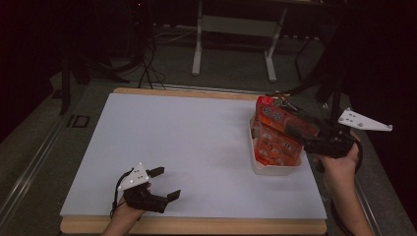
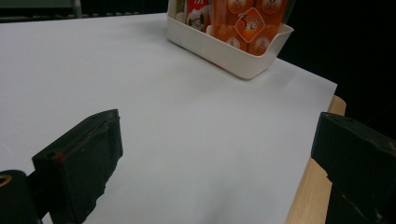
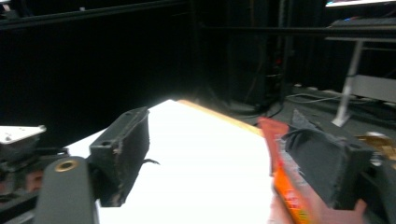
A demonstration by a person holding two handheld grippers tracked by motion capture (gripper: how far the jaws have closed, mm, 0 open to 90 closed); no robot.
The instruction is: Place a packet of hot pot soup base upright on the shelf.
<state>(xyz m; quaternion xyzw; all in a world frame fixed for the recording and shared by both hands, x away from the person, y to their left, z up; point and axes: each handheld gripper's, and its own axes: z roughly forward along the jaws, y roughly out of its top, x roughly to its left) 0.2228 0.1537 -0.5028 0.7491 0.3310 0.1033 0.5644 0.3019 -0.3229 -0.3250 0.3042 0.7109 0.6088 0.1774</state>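
The orange packet (image 1: 275, 118) sits propped upright in the white bin (image 1: 275, 169) at the right side of the table (image 1: 187, 142), its red top poking above the other orange packets (image 1: 275, 147) packed in beside it. From the left gripper view the bin (image 2: 224, 49) stands near the far corner of the white sheet, its wall low enough to show the printed packets (image 2: 247, 23) inside.

The right gripper (image 1: 290, 118) hangs over the bin, level with the top of the propped packet. Its jaws stand wide apart and grip nothing; in the right gripper view the packet (image 3: 285, 186) lies against the inner face of one jaw while the other jaw is well clear of it, with bare table between. The right hand (image 1: 339, 162) holds the gripper from just beyond the bin's near corner.

The left gripper (image 1: 162, 184) rests low at the near left of the table, well apart from the bin. Its jaws are spread wide too, with only the white sheet between them.
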